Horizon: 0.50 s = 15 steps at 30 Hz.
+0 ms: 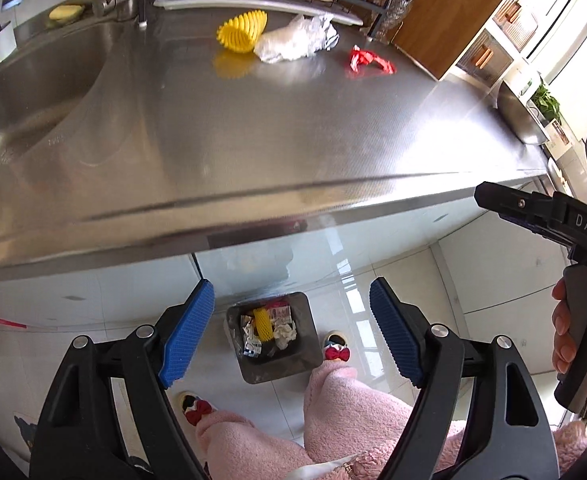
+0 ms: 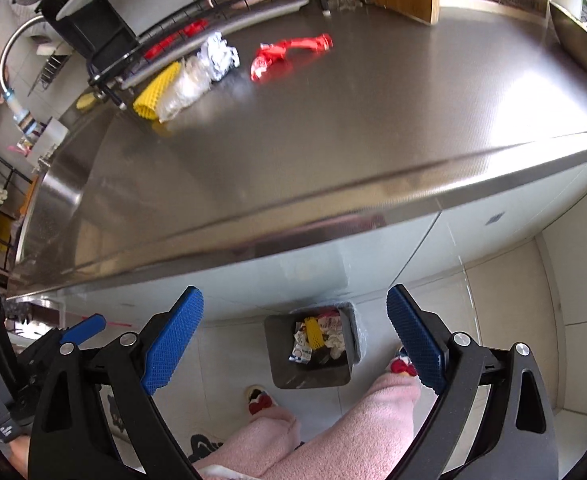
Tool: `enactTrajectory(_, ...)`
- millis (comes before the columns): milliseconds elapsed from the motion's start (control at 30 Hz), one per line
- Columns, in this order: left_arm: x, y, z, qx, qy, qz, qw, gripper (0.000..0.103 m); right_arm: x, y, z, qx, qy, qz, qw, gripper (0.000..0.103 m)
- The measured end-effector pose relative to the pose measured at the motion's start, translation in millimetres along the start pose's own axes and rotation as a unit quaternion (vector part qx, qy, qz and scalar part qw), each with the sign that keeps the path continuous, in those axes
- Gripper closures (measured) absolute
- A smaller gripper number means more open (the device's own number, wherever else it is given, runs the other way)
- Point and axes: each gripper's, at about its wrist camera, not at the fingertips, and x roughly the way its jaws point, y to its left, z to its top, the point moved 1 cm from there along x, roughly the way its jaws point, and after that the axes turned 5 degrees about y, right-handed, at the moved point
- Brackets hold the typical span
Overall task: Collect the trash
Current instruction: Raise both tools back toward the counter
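While both claws hang wide and empty over the bin (image 1: 271,336), we face trash far across the counter (image 1: 293,140).
Red wrapper (image 2: 289,56) lies crosswise, up ahead of our right claw (image 2: 295,344), nearer it than the left claw (image 1: 293,332).

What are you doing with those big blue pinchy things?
Someone in fluffy pink pajamas is cleaning trash off a shiny metal counter. Both the left gripper and the right gripper are open and empty, above the bin on the floor, which already has trash inside. A yellow foam net, a crumpled plastic wad and a red wrapper are left on the counter.
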Motion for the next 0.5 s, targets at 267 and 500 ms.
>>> enactTrajectory(267, -34, -5, 47, 0.018, -0.057, 0.004, 0.9982, 0.028, -33, 12, 53, -0.014, -0.071, 0.002, 0.997, 0.009)
enactTrajectory(500, -35, -7, 103, 0.032, -0.085, 0.014, 0.9958, 0.028, -38, 19, 93, -0.033, -0.104, -0.008, 0.994, 0.011)
